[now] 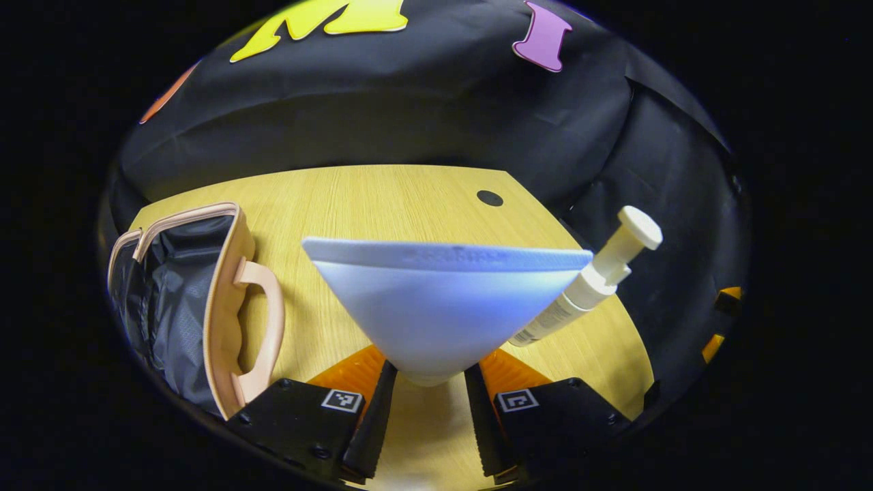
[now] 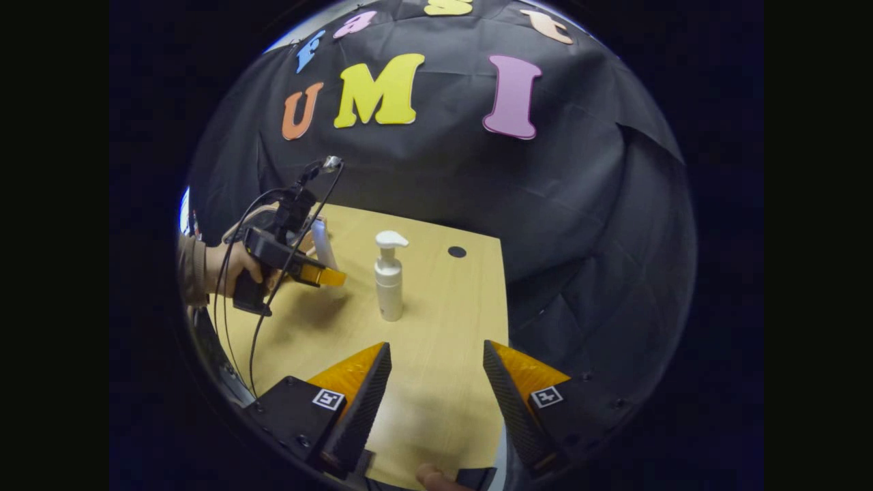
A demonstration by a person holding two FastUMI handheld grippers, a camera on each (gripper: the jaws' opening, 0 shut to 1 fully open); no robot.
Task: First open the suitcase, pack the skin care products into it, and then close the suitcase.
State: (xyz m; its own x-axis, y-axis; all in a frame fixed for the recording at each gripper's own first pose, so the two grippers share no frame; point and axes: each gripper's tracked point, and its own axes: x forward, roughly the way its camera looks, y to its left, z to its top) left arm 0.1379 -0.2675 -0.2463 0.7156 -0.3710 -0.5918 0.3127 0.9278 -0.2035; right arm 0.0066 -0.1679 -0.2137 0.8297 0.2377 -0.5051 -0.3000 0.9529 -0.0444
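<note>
My left gripper [image 1: 430,368] is shut on the narrow end of a pale squeeze tube [image 1: 443,307], whose flat crimped end fans out away from the camera above the wooden table [image 1: 395,198]. To the left lies the open pink suitcase [image 1: 222,307], showing its dark lining and a curved handle [image 1: 269,320]. A white pump bottle [image 1: 593,283] stands to the right of the tube. In the right gripper view, my right gripper [image 2: 436,348] is open over the table's near part. The pump bottle [image 2: 389,279] stands beyond it, and the tube [image 2: 323,247] rises from the left gripper [image 2: 327,276].
A round black hole [image 2: 456,251] marks the table's far right corner. The table's right edge [image 2: 503,300] drops off beside the black cloth wall. A hand [image 2: 228,269] with trailing cables holds the left gripper at the table's left side.
</note>
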